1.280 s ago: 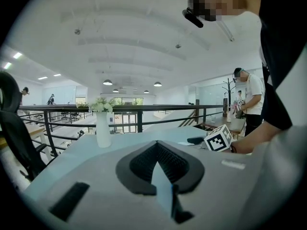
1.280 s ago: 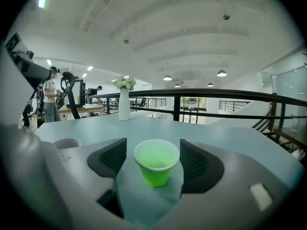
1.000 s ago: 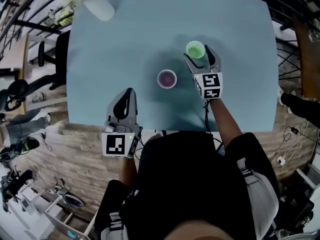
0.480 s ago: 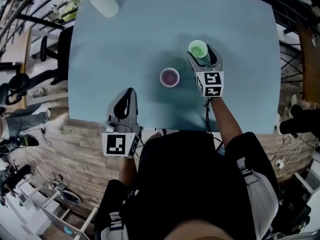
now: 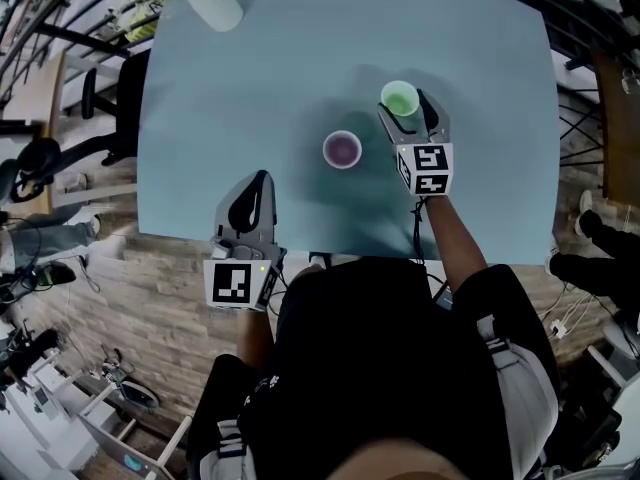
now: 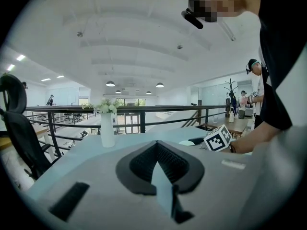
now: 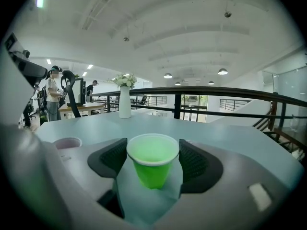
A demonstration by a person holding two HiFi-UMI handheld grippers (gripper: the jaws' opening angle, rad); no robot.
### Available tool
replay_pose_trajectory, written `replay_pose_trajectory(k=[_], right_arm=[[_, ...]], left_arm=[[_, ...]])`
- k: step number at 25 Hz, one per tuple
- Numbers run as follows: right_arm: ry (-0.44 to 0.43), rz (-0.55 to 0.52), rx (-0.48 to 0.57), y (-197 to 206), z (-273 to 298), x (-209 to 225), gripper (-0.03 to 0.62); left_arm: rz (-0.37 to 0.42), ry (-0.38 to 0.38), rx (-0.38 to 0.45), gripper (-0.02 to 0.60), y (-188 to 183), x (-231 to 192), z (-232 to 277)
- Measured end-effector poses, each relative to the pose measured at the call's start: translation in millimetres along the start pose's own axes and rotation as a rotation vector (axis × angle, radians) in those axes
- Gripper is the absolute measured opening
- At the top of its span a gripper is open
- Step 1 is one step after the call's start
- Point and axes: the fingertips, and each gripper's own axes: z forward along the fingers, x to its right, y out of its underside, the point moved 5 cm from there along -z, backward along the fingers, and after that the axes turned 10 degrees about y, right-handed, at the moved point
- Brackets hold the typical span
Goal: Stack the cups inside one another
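Note:
A green cup (image 5: 399, 97) stands upright on the pale blue table (image 5: 250, 88). My right gripper (image 5: 404, 104) reaches around it from the near side. In the right gripper view the green cup (image 7: 152, 164) fills the gap, and both dark pads touch its white rim. A purple cup (image 5: 342, 149) stands upright to the left of it and a little nearer, apart from the gripper; its rim (image 7: 67, 143) shows at the left of that view. My left gripper (image 5: 258, 178) rests shut and holds nothing near the table's front edge, far from both cups.
A white vase with flowers (image 5: 212, 6) stands at the table's far left corner. A black office chair (image 5: 110, 108) is beside the table's left edge. A railing runs beyond the far edge. Other people stand in the background.
The right gripper's jaws have drawn slightly closer around the green cup. Both cups and the left gripper stay where they were; only the head view has shifted a little.

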Motion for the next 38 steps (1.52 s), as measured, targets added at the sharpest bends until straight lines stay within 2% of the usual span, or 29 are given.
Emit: replay_pose_trajectory(k=[8, 25, 31, 38], right_arm=[[-0.001, 0.027, 0.023, -15.0, -22.0, -10.8, 0.352], [-0.101, 0.037, 0.106, -49.9, -66.1, -62.6, 0.352], [-0.120, 0.022, 0.109, -54.1, -71.5, -80.5, 0.352], [-0.141, 0.009, 0.106, -54.3, -75.8, -102.4, 0.353]], left_arm=[[0.006, 0.022, 0.029, -0.014, -2.5, -2.1, -7.8], [0.009, 0.027, 0.085, -0.014, -7.3, -5.3, -39.4], [-0.083, 0.031, 0.147, -0.014, -3.7, -17.0, -56.8], [-0.091, 0.004, 0.150, -0.012, 3.8, -30.6, -70.4]])
